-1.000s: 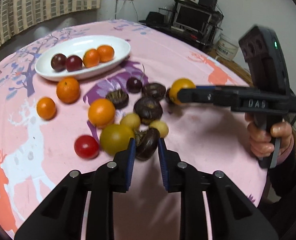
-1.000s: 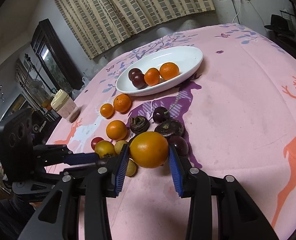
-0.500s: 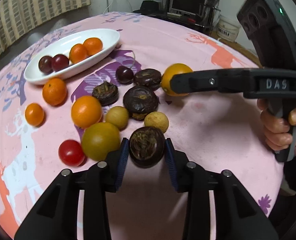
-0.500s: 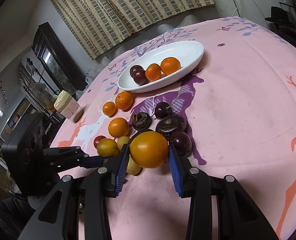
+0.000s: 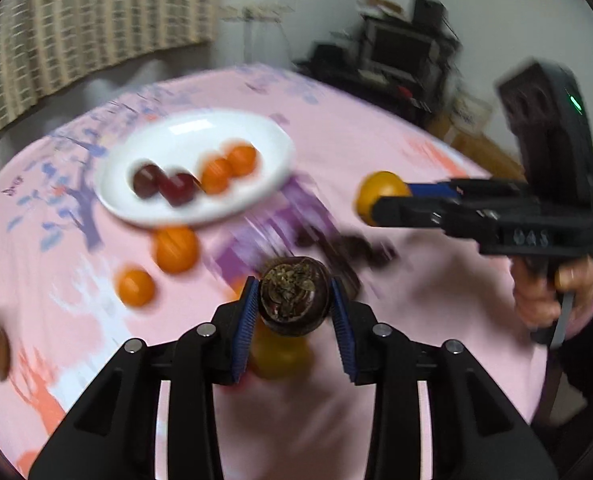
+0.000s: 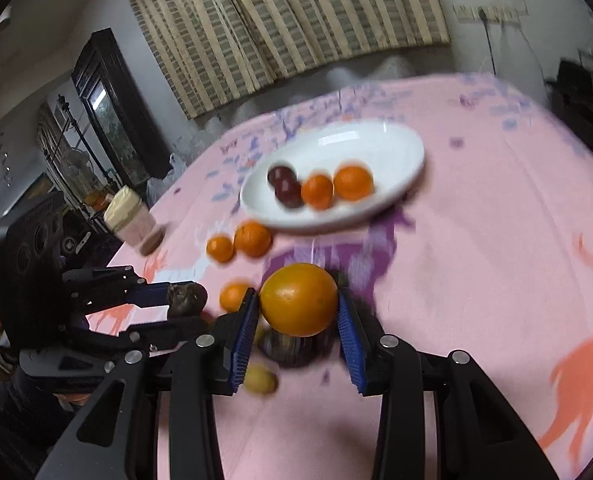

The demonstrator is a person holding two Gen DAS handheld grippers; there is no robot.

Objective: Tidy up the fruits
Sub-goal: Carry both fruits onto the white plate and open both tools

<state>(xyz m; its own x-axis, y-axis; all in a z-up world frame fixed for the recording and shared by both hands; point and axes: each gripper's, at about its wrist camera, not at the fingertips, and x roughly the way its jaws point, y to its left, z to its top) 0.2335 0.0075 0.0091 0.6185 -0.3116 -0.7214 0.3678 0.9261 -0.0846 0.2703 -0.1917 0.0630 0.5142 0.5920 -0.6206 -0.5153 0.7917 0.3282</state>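
Observation:
My left gripper [image 5: 294, 304] is shut on a dark brown round fruit [image 5: 294, 300] and holds it above the pink table. It also shows in the right wrist view [image 6: 186, 298]. My right gripper [image 6: 298, 308] is shut on a large orange [image 6: 298, 299], which also shows in the left wrist view [image 5: 380, 196], raised at the right. A white oval plate [image 5: 264, 140] beyond holds two dark plums [image 5: 164, 184] and two small oranges [image 5: 228, 166]. Both views are blurred by motion.
Loose oranges [image 5: 174, 250] lie on the pink tablecloth [image 5: 376, 144] in front of the plate, with dark fruits [image 5: 348, 248] and a yellow fruit [image 6: 260, 378] near the grippers. A lidded jar [image 6: 134, 226] stands at the table's left edge. A desk with a monitor [image 5: 400, 48] stands behind.
Both grippers have lifted with their fruits and moved toward the plate. The left gripper closed on the dark fruit a second ago and has raised it off the table.

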